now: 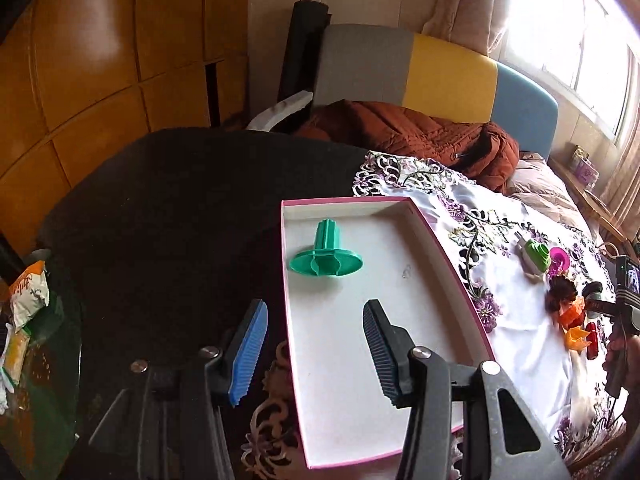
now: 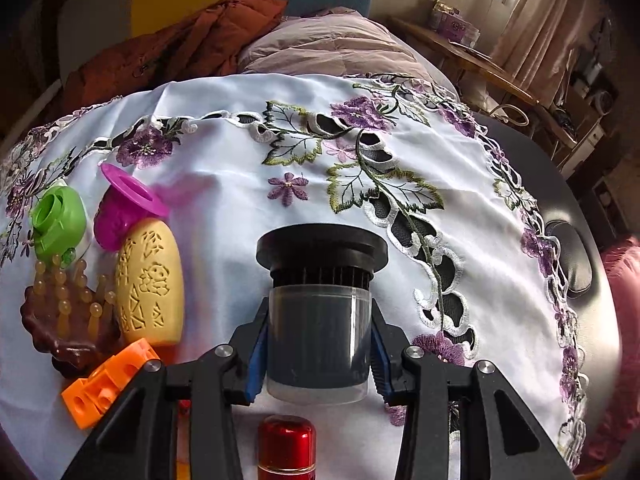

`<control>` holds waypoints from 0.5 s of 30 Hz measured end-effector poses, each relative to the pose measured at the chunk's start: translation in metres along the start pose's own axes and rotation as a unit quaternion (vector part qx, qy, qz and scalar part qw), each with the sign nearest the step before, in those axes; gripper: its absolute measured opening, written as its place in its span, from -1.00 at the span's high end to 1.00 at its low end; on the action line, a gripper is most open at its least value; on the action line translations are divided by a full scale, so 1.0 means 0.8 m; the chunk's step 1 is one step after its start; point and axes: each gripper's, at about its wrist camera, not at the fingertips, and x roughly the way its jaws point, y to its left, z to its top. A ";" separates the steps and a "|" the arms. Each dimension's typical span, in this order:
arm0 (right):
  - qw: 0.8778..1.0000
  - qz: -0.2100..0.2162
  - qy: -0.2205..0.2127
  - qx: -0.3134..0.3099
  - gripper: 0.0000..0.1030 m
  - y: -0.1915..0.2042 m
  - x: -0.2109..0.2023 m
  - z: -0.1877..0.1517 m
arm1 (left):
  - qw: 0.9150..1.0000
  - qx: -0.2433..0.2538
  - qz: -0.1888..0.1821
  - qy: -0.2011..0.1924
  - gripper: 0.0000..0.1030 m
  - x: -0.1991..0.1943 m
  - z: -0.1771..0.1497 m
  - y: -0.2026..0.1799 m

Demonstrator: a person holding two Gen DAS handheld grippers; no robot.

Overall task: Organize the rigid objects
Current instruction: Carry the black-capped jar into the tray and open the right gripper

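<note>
Meanwhile, right hand-held gripper [image 2: 318, 344] clamps a grey cylinder [image 2: 318, 320]; left hand-held gripper [image 1: 316, 344] gapes empty.

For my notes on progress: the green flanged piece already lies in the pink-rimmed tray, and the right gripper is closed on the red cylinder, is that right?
Not quite: the right gripper is closed on the dark grey cylinder, as the right wrist view shows; the red cylinder lies free below it. The green flanged piece does lie in the pink-rimmed tray.
</note>
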 end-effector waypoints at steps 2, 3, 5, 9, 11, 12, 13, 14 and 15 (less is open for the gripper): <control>1.000 -0.003 -0.009 0.010 0.17 -0.004 -0.005 0.001 | 1.000 -0.001 0.001 -0.001 0.03 -0.004 -0.003 0.002; 1.000 -0.003 -0.015 0.015 0.17 -0.007 -0.008 0.002 | 1.000 -0.002 0.002 -0.002 0.03 -0.006 -0.005 0.003; 0.999 -0.005 -0.023 0.024 0.17 -0.011 -0.013 0.003 | 1.000 -0.002 0.004 -0.003 0.02 -0.008 -0.008 0.006; 0.999 -0.011 -0.014 0.032 0.17 -0.015 -0.008 0.004 | 1.000 -0.003 0.007 -0.001 0.03 -0.011 -0.013 0.010; 0.999 -0.020 -0.003 0.031 0.17 -0.016 -0.003 0.002 | 1.000 -0.001 0.009 0.001 0.03 -0.010 -0.016 0.012; 0.999 -0.022 0.000 0.032 0.17 -0.017 -0.001 0.001 | 1.000 -0.001 0.011 0.002 0.03 -0.010 -0.017 0.013; 0.999 -0.022 0.002 0.034 0.17 -0.019 0.000 0.001 | 1.000 -0.002 0.012 0.004 0.02 -0.009 -0.019 0.014; 0.999 -0.022 0.001 0.037 0.17 -0.020 0.000 0.001 | 1.000 -0.002 0.013 0.006 0.02 -0.008 -0.020 0.015; 0.999 -0.021 0.000 0.039 0.17 -0.021 -0.001 0.001 | 1.000 -0.003 0.015 0.007 0.02 -0.007 -0.022 0.016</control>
